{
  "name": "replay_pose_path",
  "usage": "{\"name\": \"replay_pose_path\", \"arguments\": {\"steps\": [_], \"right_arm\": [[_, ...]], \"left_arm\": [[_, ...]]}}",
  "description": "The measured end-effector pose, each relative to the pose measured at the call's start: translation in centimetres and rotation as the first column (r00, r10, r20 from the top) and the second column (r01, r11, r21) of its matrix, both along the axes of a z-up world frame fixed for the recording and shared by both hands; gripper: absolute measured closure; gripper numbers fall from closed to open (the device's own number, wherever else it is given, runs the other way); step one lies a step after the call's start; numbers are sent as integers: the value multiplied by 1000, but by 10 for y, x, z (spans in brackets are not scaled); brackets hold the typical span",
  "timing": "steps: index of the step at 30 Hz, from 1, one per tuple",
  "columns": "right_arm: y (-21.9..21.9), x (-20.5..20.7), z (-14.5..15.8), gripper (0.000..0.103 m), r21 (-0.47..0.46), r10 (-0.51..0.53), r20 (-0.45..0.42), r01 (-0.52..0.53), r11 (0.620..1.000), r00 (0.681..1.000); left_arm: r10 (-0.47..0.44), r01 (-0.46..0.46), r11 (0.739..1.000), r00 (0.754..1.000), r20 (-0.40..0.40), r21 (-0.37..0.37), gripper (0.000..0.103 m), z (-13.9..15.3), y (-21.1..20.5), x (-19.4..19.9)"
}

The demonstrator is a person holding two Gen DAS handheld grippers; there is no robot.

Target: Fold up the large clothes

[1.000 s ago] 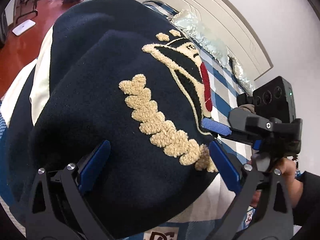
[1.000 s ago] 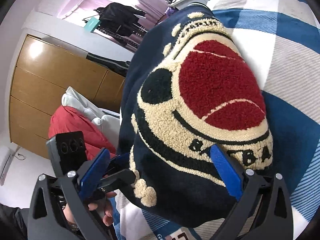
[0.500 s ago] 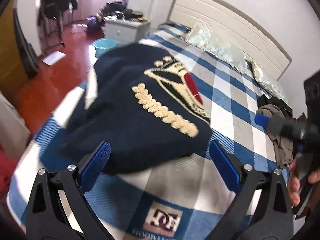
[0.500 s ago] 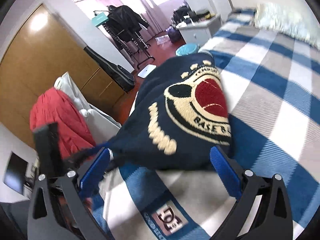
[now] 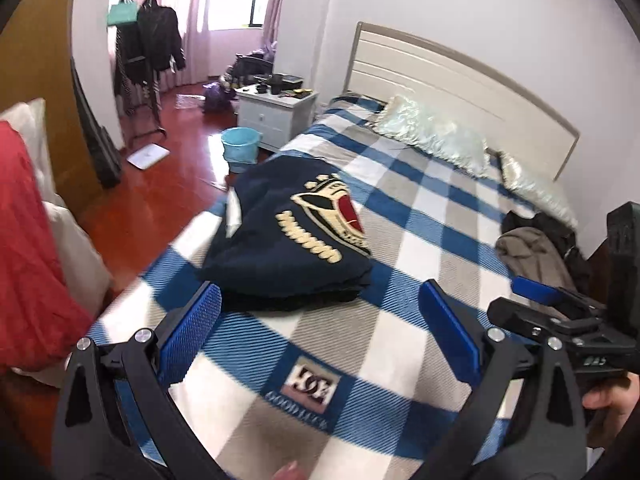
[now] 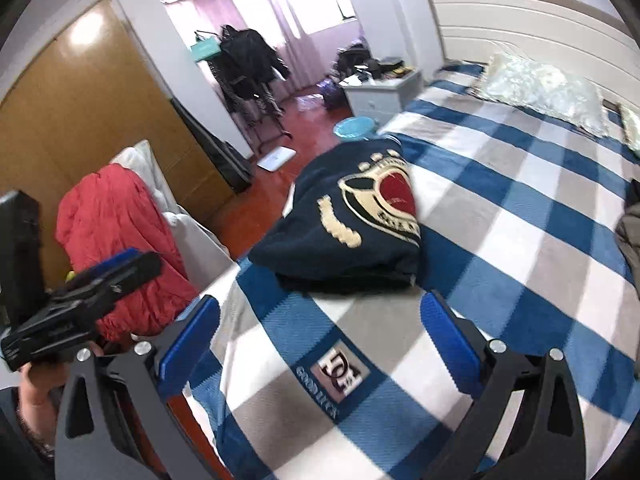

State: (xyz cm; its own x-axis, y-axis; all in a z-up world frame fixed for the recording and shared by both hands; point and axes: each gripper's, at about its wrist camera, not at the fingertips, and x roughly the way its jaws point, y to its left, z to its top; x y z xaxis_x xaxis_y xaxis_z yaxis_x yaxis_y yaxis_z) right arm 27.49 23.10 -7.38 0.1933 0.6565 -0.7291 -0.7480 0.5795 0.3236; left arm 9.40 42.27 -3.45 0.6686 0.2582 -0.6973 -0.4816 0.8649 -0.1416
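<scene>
A folded navy garment (image 5: 280,248) with a cream and red crest lies on the blue, grey and white checked blanket (image 5: 420,216) near the bed's left edge; the right wrist view shows the garment (image 6: 344,236) too. My left gripper (image 5: 316,332) hangs open above the blanket, short of the garment, with nothing between its blue pads. My right gripper (image 6: 320,332) is open too, held back over the blanket's logo patch (image 6: 340,372). Each view shows the other gripper at its side, held by a hand.
A pile of dark and brown clothes (image 5: 536,244) lies at the bed's right side. Pillows (image 5: 436,132) rest by the headboard. A red cloth (image 6: 116,240) drapes over white furniture on the left. A blue bucket (image 5: 240,148) and nightstand (image 5: 276,112) stand on the red floor.
Both grippers have pulled well back from the navy garment, which filled both views a second ago and now lies folded on the blanket, apart from them.
</scene>
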Motion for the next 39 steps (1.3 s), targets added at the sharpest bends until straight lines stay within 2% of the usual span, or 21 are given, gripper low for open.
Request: {"name": "replay_pose_path", "arguments": {"steps": [3,5,8,11,14,16,18,27,39], "right_arm": [[1,-16,4,5,-54,-10,29,11,998,1000],[5,-26,8,5,-80,-6,92,14,997,996],[6,-32,14,5,-57,-13,127,20,998,992],[11,-37,19,5,-49,9,172,0,999,985],[15,-35,16,5,-55,18,158,-10,998,987],[18,-33,13,5,-59,18,148,-9,998,989],[19,-33,11,5,-57,19,147,-11,998,989],[32,-29,-3,5,-81,26,137,-15,997,990],[35,-22,-4,5,-79,11,130,-1,997,991]], "left_arm": [[42,-41,999,999,-13,30,6,15,-4,-16],[70,-69,997,997,-23,44,7,19,-1,-20],[111,-110,993,993,-41,40,6,21,5,-24],[121,-120,992,993,-6,31,6,25,10,-32],[155,-154,986,988,-4,58,6,23,13,-35],[164,-164,985,986,-6,50,6,20,16,-36],[159,-158,987,987,-7,28,6,15,21,-32],[180,-177,982,982,-52,65,6,-3,26,-24],[202,-197,977,977,-62,77,6,-11,27,-21]]}}
